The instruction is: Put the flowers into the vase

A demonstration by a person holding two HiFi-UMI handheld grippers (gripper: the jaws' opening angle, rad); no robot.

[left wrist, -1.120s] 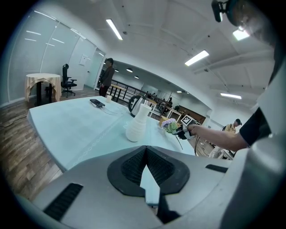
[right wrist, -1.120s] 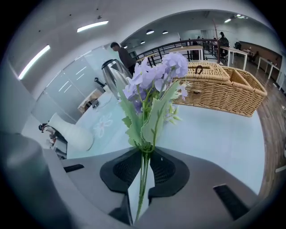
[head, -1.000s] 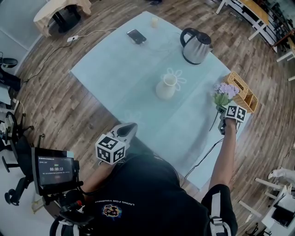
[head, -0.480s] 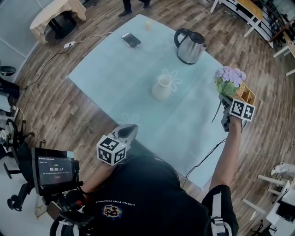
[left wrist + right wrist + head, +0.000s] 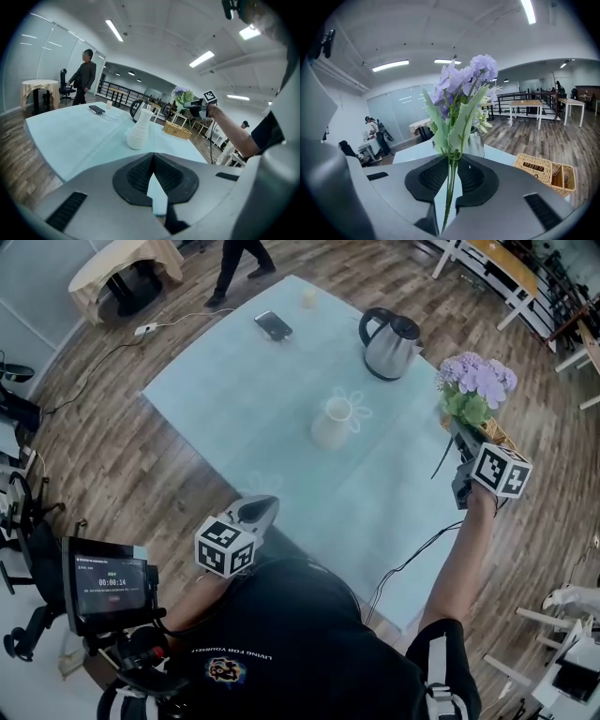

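A white vase [image 5: 336,423] stands upright near the middle of the pale blue table [image 5: 234,409]; the left gripper view shows the vase [image 5: 140,130] ahead. My right gripper [image 5: 462,448] is shut on the green stems of a purple flower bunch [image 5: 476,385], held up in the air over the table's right edge, well right of the vase. In the right gripper view the stems run between the pads and the blooms [image 5: 459,96] stand above the right gripper [image 5: 451,161]. My left gripper [image 5: 255,514] hovers at the table's near edge, shut and holding nothing, its tips [image 5: 153,157] touching.
A steel kettle [image 5: 391,341] stands behind the vase to its right. A phone [image 5: 275,325] and a small cup [image 5: 308,298] lie at the far end. A wicker basket [image 5: 177,130] sits at the right edge. A person [image 5: 234,254] walks beyond the table.
My right gripper has risen with the flower bunch and rolled, so the blooms now stand higher above the table's right edge. The left gripper has stayed put. A person moved at the far end.
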